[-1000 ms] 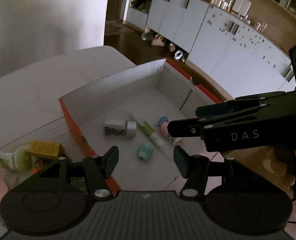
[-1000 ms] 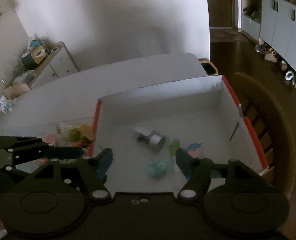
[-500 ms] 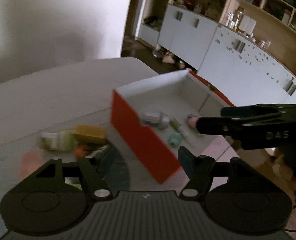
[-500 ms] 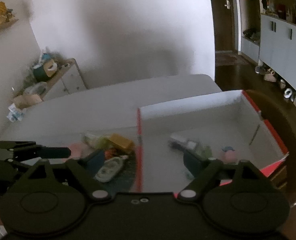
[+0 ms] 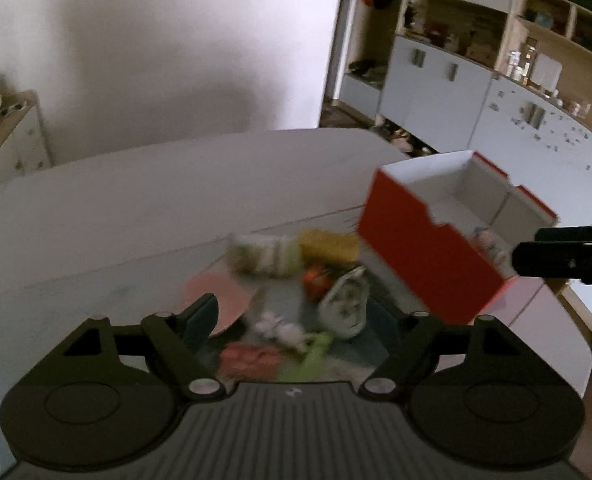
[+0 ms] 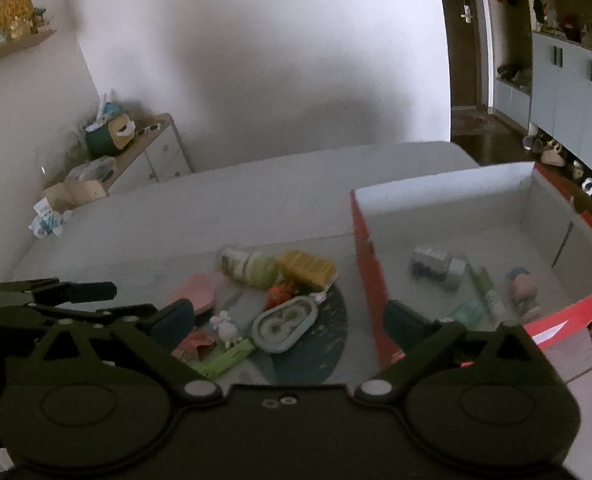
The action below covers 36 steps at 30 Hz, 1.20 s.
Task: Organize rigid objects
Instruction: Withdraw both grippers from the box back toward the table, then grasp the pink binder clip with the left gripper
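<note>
A red box with a white inside (image 6: 366, 256) (image 5: 424, 248) stands at the table's right and holds several small items, among them a silver cylinder (image 6: 436, 266) and a green tube (image 6: 486, 286). A pile lies left of it: a green-capped bottle (image 6: 247, 266), a yellow block (image 6: 306, 266), a pale oval case (image 6: 285, 322), a pink piece (image 6: 193, 290), a white figure (image 6: 225, 324). My left gripper (image 5: 308, 320) is open above the pile. My right gripper (image 6: 287, 322) is open over the pile and the box's left wall.
The white table (image 6: 215, 208) runs back to a white wall. A low cabinet with clutter (image 6: 107, 148) stands at the back left. White cupboards and shelves (image 5: 476, 92) line the right side. A wooden chair back (image 5: 580, 320) shows behind the box.
Both grippers have swung left and back from over the box's inside to over the pile beside it. Both stay open and empty.
</note>
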Motion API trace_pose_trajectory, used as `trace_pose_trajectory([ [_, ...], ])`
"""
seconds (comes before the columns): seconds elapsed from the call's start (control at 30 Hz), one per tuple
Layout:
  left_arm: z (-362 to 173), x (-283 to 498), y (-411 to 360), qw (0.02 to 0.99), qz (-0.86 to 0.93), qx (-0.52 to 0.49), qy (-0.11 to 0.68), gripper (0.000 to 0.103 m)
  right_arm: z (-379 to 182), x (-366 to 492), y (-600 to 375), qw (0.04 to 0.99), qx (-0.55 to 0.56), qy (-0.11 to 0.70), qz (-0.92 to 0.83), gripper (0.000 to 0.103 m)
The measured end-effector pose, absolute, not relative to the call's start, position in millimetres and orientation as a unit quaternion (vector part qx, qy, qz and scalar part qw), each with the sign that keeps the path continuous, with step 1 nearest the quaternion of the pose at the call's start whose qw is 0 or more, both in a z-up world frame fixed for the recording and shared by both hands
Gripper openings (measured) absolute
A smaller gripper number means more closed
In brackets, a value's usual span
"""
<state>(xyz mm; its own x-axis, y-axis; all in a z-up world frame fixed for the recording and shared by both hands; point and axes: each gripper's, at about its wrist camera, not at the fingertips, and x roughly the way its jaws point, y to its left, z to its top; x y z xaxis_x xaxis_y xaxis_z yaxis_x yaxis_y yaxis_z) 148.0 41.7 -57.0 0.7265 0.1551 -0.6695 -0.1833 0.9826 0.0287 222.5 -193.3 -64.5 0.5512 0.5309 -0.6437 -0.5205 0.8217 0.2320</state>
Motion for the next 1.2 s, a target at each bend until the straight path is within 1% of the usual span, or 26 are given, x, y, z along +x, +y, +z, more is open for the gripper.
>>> trace_pose_trajectory([
  [0.33,-98,131,79,0.928,0.109,-0.025,0.355,0.081,-92,216,-154,0.871,0.022,0.400,0.285,0.102],
  [0.63,-133,143,87,0.921,0.094,-0.039,0.377,0.081,-127,231,-116,0.859,-0.005,0.440,0.262,0.102],
  [0.8,-147,149,94,0.918,0.102,-0.044,0.380,0.081,-143,251,-107,0.862,0.004,0.457,0.219,0.102],
  [1.03,-156,157,95,0.921,0.098,-0.033,0.377,0.081,-159,279,-100,0.858,0.033,0.485,0.167,0.096],
  [1.2,-160,160,90,0.921,0.089,-0.029,0.377,0.081,-166,288,-88,0.855,0.021,0.495,0.152,0.091],
])
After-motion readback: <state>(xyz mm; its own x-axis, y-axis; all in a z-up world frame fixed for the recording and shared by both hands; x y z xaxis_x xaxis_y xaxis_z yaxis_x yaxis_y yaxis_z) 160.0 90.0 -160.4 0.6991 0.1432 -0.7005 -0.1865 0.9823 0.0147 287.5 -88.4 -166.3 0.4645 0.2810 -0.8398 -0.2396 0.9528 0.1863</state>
